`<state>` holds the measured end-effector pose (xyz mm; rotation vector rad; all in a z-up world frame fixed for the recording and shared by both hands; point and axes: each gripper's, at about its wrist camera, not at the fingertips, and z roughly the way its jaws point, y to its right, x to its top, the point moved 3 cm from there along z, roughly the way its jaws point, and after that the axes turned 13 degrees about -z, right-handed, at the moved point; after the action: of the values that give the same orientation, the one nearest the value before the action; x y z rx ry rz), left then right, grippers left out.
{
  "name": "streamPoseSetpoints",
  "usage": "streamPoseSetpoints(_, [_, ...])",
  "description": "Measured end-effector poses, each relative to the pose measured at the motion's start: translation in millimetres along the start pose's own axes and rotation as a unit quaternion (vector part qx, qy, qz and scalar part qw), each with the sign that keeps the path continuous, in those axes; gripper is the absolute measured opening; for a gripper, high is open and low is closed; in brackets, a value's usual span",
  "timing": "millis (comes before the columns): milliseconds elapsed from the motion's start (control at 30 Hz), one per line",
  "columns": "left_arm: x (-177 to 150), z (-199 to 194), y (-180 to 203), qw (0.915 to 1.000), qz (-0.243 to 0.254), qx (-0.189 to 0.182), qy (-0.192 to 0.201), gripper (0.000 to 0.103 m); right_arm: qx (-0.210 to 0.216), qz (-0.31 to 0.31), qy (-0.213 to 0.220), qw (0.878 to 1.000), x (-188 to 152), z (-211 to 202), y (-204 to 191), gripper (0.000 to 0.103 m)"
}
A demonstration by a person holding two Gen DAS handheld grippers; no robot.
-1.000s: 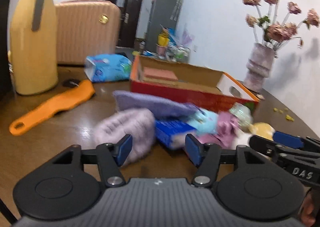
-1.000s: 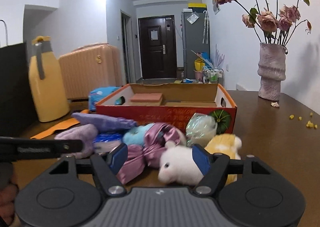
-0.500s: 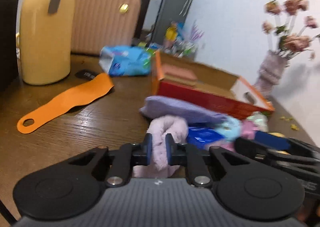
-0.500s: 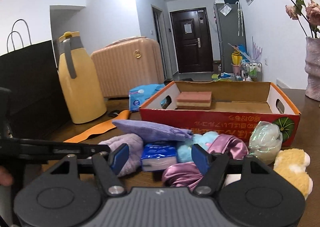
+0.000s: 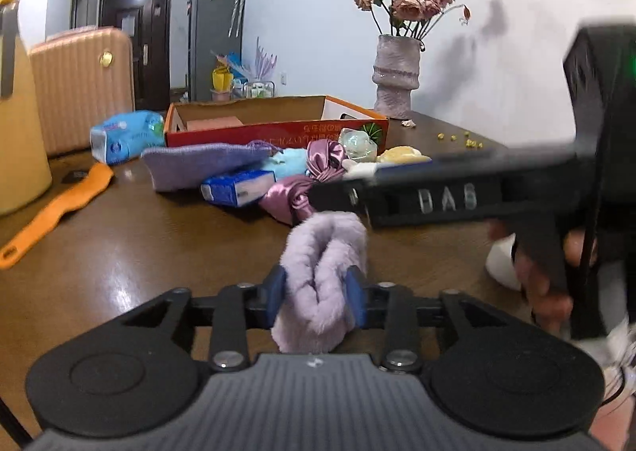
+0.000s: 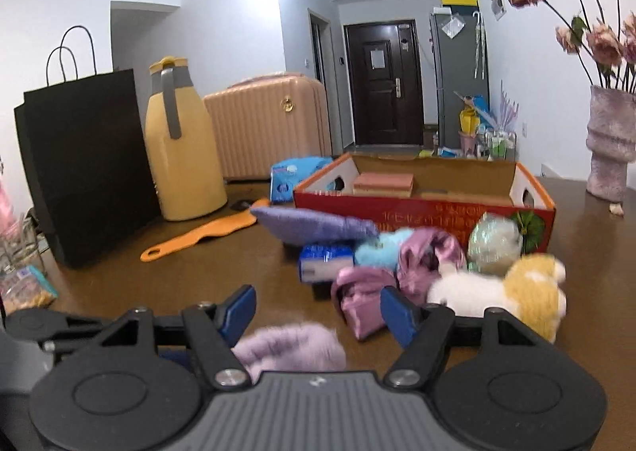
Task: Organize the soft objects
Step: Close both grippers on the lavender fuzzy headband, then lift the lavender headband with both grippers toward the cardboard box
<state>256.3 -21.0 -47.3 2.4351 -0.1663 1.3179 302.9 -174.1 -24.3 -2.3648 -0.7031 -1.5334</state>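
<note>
My left gripper (image 5: 315, 292) has a fluffy lilac piece (image 5: 324, 252) between its blue pads. The pads touch it on both sides while the jaws are opening, and it sits just above the brown table (image 5: 139, 252), apart from the pile. In the right wrist view the same lilac piece (image 6: 290, 347) shows blurred under my right gripper (image 6: 318, 314), which is open and holds nothing. The pile lies ahead: a purple knitted pouch (image 6: 314, 222), a blue tissue pack (image 6: 324, 262), a pale blue fluff (image 6: 381, 250), pink satin cloth (image 6: 361, 298) and a white and yellow plush (image 6: 497, 288). Behind it stands the red cardboard box (image 6: 421, 212).
A yellow thermos (image 6: 183, 157), a black paper bag (image 6: 83, 165) and an orange shoehorn (image 6: 198, 238) are at the left. A vase of dried roses (image 5: 395, 77) stands at the right. A blue wipes pack (image 5: 127, 135) lies by the box. A hand (image 5: 544, 276) grips the right tool.
My left gripper closed on the lilac fluffy piece and carried it out of the pile toward the near side. My right gripper drew back from the white plush, which is no longer between its fingers.
</note>
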Motion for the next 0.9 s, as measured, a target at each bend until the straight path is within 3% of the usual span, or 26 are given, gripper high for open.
streamPoseSetpoints(200, [-5.8,-16.8,-9.7,0.9992,-0.040,-0.004,0.003,0.056,0.020,0.020,-0.019,0.999,-21.2,8.0,-5.3,0.050])
streamPoseSetpoints(300, [-2.3,-25.1,-12.1,0.9985,-0.050,0.017,0.013,0.060,0.022,0.036,-0.016,0.999,-22.4,6.0,-5.5,0.035])
streamPoseSetpoints(333, [-0.7,-28.3,-13.3,0.9979,-0.053,0.029,0.022,0.066,0.016,0.035,-0.016,0.999,-22.6,4.2,-7.1,0.033])
streamPoseSetpoints(433, [1.4,-30.4,-18.0,0.9959,-0.072,0.043,0.034,0.066,0.002,0.027,-0.014,1.000,-26.2,-5.0,-12.6,0.030])
streamPoseSetpoints(567, [-1.8,-20.1,-20.5,0.9952,-0.081,0.053,0.015,0.061,0.003,0.031,-0.017,0.999,-30.7,-21.0,-15.7,0.030])
streamPoseSetpoints(733, [-9.6,-18.1,-18.0,0.9937,-0.110,0.018,-0.012,0.053,-0.004,0.025,-0.016,1.000,-25.6,-39.8,-11.5,0.033])
streamPoseSetpoints(800, [-12.1,-15.8,-13.4,0.9945,-0.102,0.021,-0.016,0.050,-0.007,0.021,-0.012,1.000,-17.5,-38.4,-5.4,0.039])
streamPoseSetpoints(900, [-11.9,-11.5,-5.9,0.9955,-0.087,0.020,-0.030,0.038,-0.014,-0.008,-0.045,0.999,-10.4,-18.4,0.9,0.041])
